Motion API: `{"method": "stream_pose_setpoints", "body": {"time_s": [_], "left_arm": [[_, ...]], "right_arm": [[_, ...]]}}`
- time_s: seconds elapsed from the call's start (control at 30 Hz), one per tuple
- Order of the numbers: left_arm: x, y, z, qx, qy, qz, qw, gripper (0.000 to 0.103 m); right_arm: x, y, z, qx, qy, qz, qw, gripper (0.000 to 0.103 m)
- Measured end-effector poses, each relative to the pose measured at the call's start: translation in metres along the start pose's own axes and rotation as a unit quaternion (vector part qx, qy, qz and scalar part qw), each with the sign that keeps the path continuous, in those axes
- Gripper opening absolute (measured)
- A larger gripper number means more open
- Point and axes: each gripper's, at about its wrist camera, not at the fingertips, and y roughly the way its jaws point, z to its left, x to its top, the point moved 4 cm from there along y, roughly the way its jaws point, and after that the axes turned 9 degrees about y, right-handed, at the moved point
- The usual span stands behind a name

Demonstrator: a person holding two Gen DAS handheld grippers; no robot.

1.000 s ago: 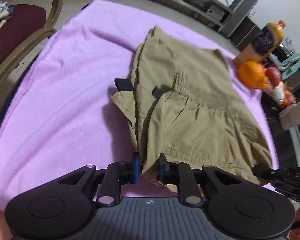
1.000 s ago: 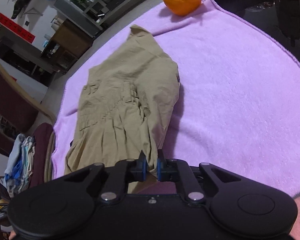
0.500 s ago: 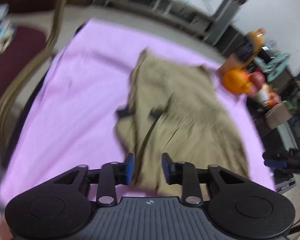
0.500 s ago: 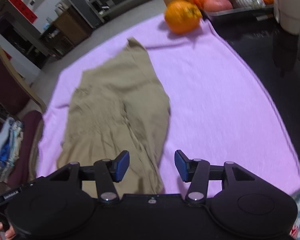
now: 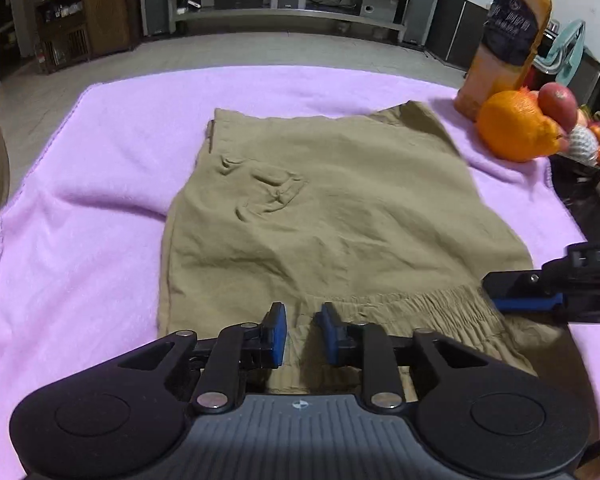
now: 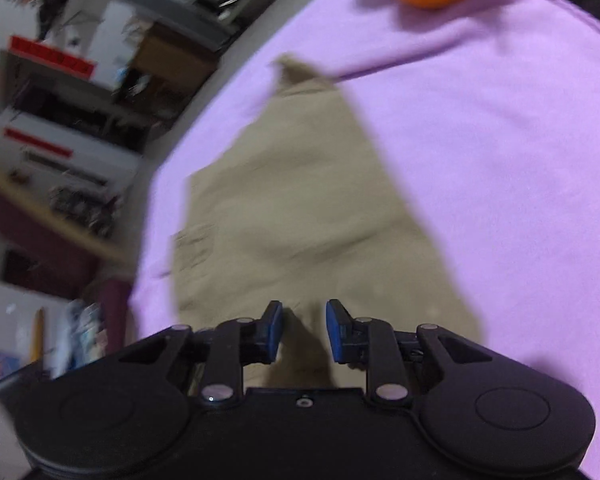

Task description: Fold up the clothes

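Khaki cotton shorts (image 5: 324, 216) lie flat on a lilac fleece blanket (image 5: 80, 240) covering the desk, elastic waistband nearest both cameras. Left gripper (image 5: 302, 332) hovers over that waistband, its fingers a narrow gap apart and opening, pressing on nothing. Right gripper (image 6: 302, 330) – blurred in its own view – shows fingers apart above the cloth. Only the left view shows the orange juice bottle (image 5: 504, 36) at 1 o'clock, behind the round orange fruit (image 5: 516, 126).
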Motion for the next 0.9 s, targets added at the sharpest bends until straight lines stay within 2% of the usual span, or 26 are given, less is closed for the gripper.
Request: {"method": "stream_pose_setpoints", "body": {"time_s": [0.07,0.1,0.17,0.2,0.27,0.33,0.43,0.53,0.6,0.63,0.7,0.77,0.83,0.87,0.9], "left_arm": [[0.003,-0.003,0.004,-0.003,0.000,0.009,1.0000,0.028],[0.005,-0.008,0.004,-0.004,0.002,0.006,1.0000,0.025],[0.010,-0.027,-0.005,-0.013,0.021,-0.023,0.9994,0.012],[0.013,-0.037,-0.009,-0.018,0.031,-0.038,0.9987,0.013],[0.017,-0.052,-0.020,-0.031,0.053,-0.061,0.9962,0.016],[0.015,-0.044,-0.041,-0.056,0.097,-0.054,0.9923,0.016],[0.006,-0.011,-0.053,-0.048,0.120,-0.038,0.9909,0.017],[0.000,0.001,-0.056,-0.034,0.136,-0.057,0.9885,0.017],[-0.002,0.003,-0.055,-0.038,0.131,-0.065,0.9885,0.017],[-0.002,0.003,-0.054,-0.042,0.127,-0.069,0.9886,0.017],[-0.005,0.004,-0.051,-0.049,0.120,-0.080,0.9883,0.017],[-0.007,0.006,-0.048,-0.055,0.113,-0.092,0.9877,0.017],[-0.009,0.007,-0.049,-0.055,0.111,-0.098,0.9874,0.017],[-0.010,0.007,-0.049,-0.053,0.113,-0.102,0.9870,0.017],[-0.010,0.007,-0.050,-0.050,0.114,-0.106,0.9865,0.017]], "right_arm": [[0.017,-0.008,-0.023,0.014,0.038,-0.038,0.998,0.000],[0.025,-0.018,-0.028,0.007,0.048,-0.070,0.996,0.001],[0.039,-0.043,-0.022,-0.029,0.018,-0.118,0.992,0.010],[0.045,-0.053,-0.016,-0.025,0.000,-0.116,0.993,0.010],[0.051,-0.068,0.001,-0.011,-0.035,-0.081,0.996,0.011],[0.054,-0.076,0.026,-0.036,-0.095,-0.056,0.993,0.018],[0.054,-0.078,0.062,-0.062,-0.186,-0.033,0.980,0.028],[0.055,-0.059,0.081,-0.068,-0.264,-0.025,0.962,0.030],[0.059,-0.029,0.080,-0.015,-0.268,0.019,0.963,0.030],[0.056,-0.011,0.079,0.029,-0.247,0.058,0.967,0.030],[0.051,0.025,0.077,0.108,-0.208,0.134,0.963,0.030],[0.041,0.066,0.077,0.146,-0.185,0.209,0.949,0.030],[0.034,0.098,0.077,0.145,-0.190,0.246,0.939,0.028],[0.030,0.114,0.077,0.145,-0.193,0.264,0.934,0.015],[0.042,0.119,0.079,0.147,-0.189,0.236,0.942,0.003]]}}
